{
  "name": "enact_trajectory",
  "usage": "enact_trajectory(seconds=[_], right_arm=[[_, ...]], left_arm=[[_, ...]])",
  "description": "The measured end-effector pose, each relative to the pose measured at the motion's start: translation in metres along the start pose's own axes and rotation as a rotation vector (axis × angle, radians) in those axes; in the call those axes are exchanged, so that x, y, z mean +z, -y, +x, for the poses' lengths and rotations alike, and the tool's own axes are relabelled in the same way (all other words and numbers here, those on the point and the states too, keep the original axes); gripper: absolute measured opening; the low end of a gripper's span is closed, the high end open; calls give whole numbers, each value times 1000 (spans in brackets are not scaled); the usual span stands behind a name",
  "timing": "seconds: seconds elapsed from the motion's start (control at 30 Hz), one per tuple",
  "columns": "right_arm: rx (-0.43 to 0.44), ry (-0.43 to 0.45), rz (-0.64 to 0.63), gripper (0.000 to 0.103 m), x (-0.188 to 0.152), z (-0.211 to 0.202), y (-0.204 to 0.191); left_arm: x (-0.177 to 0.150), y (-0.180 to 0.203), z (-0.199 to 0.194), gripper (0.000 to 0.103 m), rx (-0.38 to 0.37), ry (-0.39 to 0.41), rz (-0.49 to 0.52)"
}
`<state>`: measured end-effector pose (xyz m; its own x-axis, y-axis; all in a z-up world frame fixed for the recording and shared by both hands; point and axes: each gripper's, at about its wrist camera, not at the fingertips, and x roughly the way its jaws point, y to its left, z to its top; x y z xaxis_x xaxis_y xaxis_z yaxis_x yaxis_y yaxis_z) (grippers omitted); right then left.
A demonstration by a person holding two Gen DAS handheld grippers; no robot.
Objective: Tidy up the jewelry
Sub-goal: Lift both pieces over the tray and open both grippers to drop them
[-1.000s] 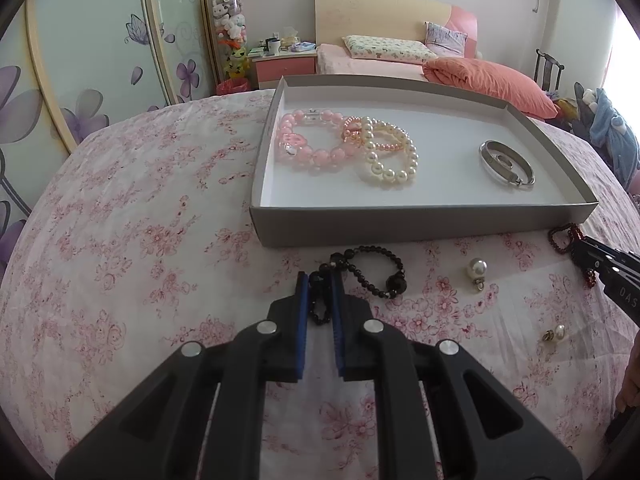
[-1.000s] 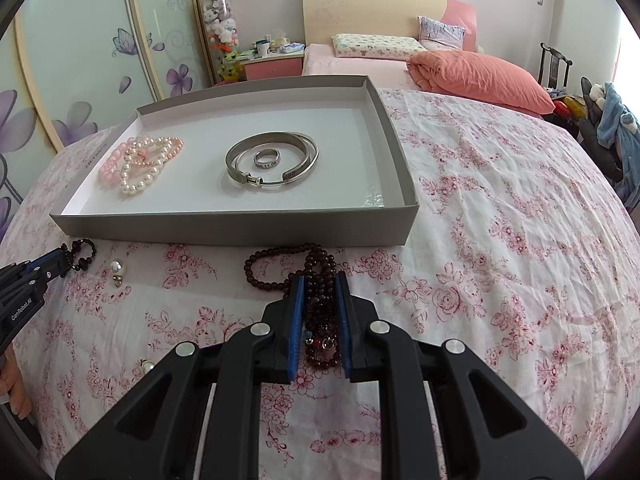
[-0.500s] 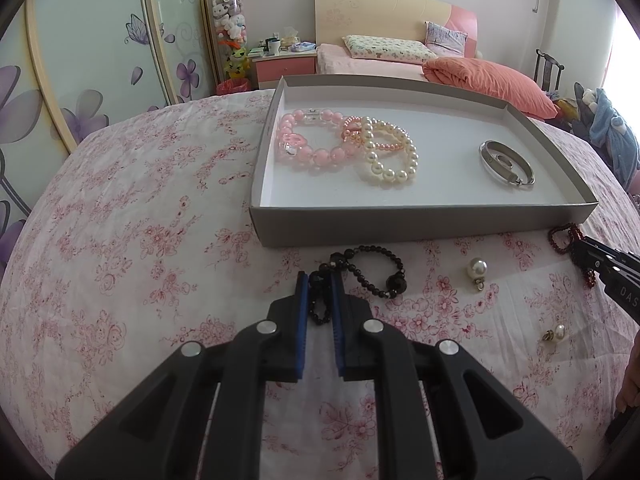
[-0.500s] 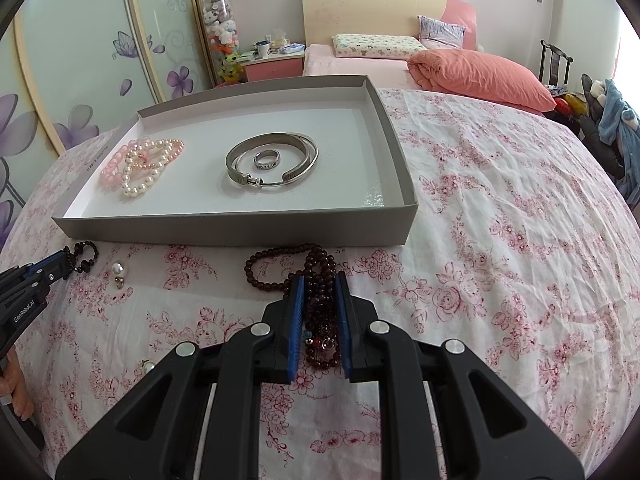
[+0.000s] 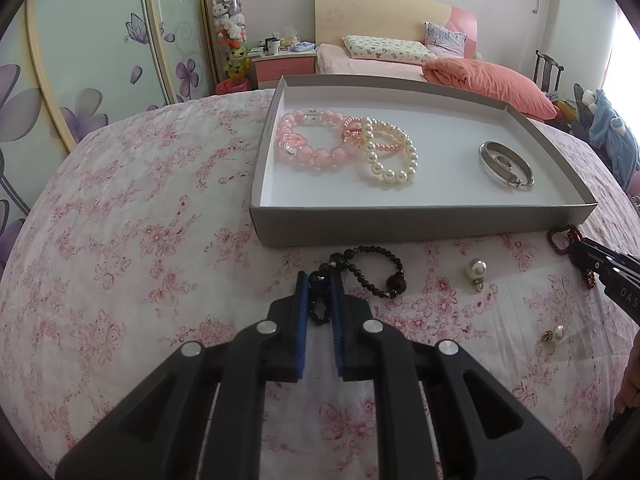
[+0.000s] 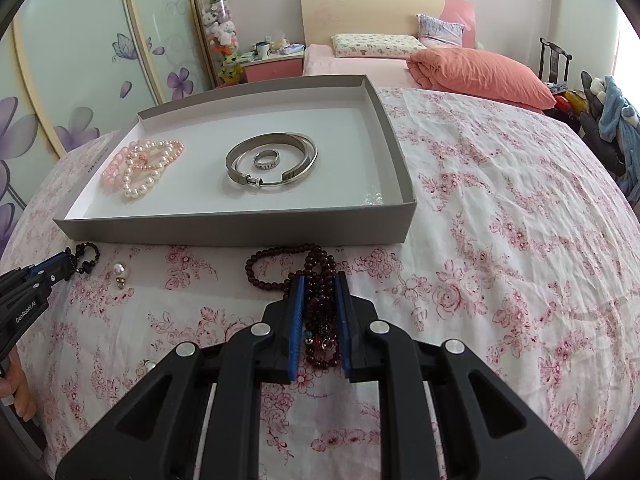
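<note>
L wrist view: left hand-held gripper [image 5: 320, 280] narrow, pads pinched on the near end of the black bead bracelet [image 5: 366, 270]. Rest of the loop lies on the floral bedspread [image 5: 140, 240], trailing fwd and to the right of the tips. Grey tray [image 5: 420, 222] sits straight ahead, its near wall just beyond the bracelet. Inside: pink bead bracelet [image 5: 310, 140], pearl bracelet [image 5: 390, 156], silver bangle [image 5: 506, 164]. Loose on the bedspread, right of the gripper: pearl pendant [image 5: 476, 272], pearl ear studs [image 5: 554, 334]. Right hand-held gripper [image 5: 580, 252] enters at the right edge.

R wrist view: right hand-held gripper [image 6: 319, 284] narrow, closed on a bunched dark red bead strand [image 6: 296, 264]. Strand's long axis runs along the fingers; a free loop spreads fwd-left, touching or nearly touching the tray's near wall. Ring [image 6: 267, 159] lies inside the bangle.

Key relation: tray is fwd of both grippers, above the level where the beads lie. Judgement: each needs lift first, then carry over the wall; dangling loops could snag the wall. Right looks nearer the tray's empty right part.
</note>
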<state>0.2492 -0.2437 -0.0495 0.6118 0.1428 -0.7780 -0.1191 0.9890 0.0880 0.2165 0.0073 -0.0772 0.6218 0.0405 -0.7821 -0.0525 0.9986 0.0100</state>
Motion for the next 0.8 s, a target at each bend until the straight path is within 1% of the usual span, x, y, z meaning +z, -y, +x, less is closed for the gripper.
enact_trajectory(seconds=[0.17,0.2,0.3,0.33,0.37,0.5,0.6,0.8], right_arm=[[-26,4,-20,16,0,-1,-5],[-29,18,-24,13,0,-3,-6],[-17,97,-34,12,0,-20,-7],[-10,130,-34,12,1,-29,-7],[-3,155,-29,9,2,-36,-5],[34,236,-9,9,10,-62,-1],[46,274,-2,9,16,-73,-1],[90,344,13,9,24,-99,-3]], left_arm=[[0,0,0,11,-9,3,3],[1,-1,0,11,-15,4,3],[0,-5,-6,11,-43,20,-7],[0,-7,-13,11,-57,41,-10],[1,-9,-19,11,-65,59,-11],[10,-12,-47,11,-119,129,-18],[15,-13,-70,11,-156,189,-17],[21,-6,-103,11,-198,255,-22]])
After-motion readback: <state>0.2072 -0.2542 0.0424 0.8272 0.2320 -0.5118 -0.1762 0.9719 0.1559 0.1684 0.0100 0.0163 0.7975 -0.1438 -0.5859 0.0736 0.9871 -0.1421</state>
